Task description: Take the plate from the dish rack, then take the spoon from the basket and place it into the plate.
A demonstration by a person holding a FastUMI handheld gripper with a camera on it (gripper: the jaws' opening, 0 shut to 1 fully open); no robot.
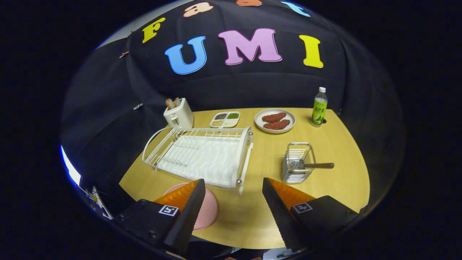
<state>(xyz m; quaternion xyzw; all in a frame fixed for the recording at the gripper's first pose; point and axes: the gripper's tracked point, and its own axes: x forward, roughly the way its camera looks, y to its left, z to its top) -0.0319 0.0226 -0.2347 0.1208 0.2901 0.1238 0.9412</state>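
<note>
- My gripper (234, 187) hangs above the near edge of the round pale wooden table (325, 144), its two fingers spread wide apart with nothing between them and nothing in their hold.
- I see the flat pink round plate (208, 211) lying on the table just under and beside the left finger, partly hidden by it, and close to the near side of the white wire dish rack (202, 153).
- The dish rack stands just ahead of the fingers, slightly to the left, and its slots hold no dishes that I can make out.
- The small silver wire basket (296, 162) stands ahead of the right finger, well apart from the rack.
- The spoon with a dark brown handle (317, 165) sits in the basket, its handle sticking out sideways over the rim to the right.
- Beyond the rack I see a cream toaster (178, 113) with bread slices poking up, and a white divided tray of seasonings (225, 119) beside it.
- Farther right sit a white plate with two reddish-brown meat pieces (275, 121) and an upright green-labelled bottle with a white cap (319, 107).
</note>
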